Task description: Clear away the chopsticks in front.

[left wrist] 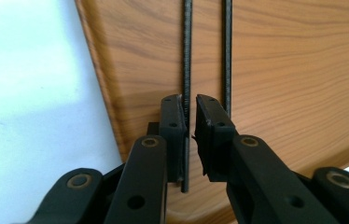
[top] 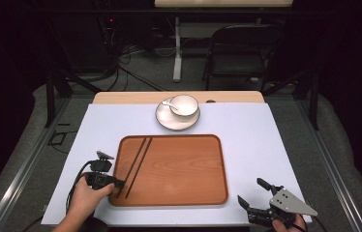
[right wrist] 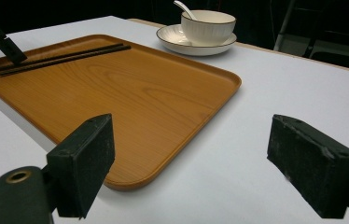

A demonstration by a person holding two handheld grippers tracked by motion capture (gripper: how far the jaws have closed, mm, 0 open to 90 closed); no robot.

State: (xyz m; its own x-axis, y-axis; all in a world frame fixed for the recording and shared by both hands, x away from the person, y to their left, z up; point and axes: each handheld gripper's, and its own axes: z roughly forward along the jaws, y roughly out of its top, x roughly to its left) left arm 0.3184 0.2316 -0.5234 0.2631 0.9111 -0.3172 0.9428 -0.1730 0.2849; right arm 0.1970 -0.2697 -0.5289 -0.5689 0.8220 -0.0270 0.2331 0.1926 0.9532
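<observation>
Two dark chopsticks (top: 138, 164) lie side by side along the left part of a wooden tray (top: 179, 169). My left gripper (top: 121, 183) reaches over the tray's near left rim. In the left gripper view its jaws (left wrist: 189, 100) straddle the near end of the left chopstick (left wrist: 186, 56), with a thin gap beside the stick, so the pads do not clamp it. The other chopstick (left wrist: 227, 56) lies just to its right. My right gripper (top: 251, 191) rests near the table's front right corner, open wide (right wrist: 191, 140) with nothing between the pads.
A white bowl (top: 185, 104) with a spoon (top: 168, 103) stands on a saucer (top: 177, 123) behind the tray. A white mat (top: 266, 145) covers the table. A dark folding chair (top: 239, 53) stands beyond the far edge.
</observation>
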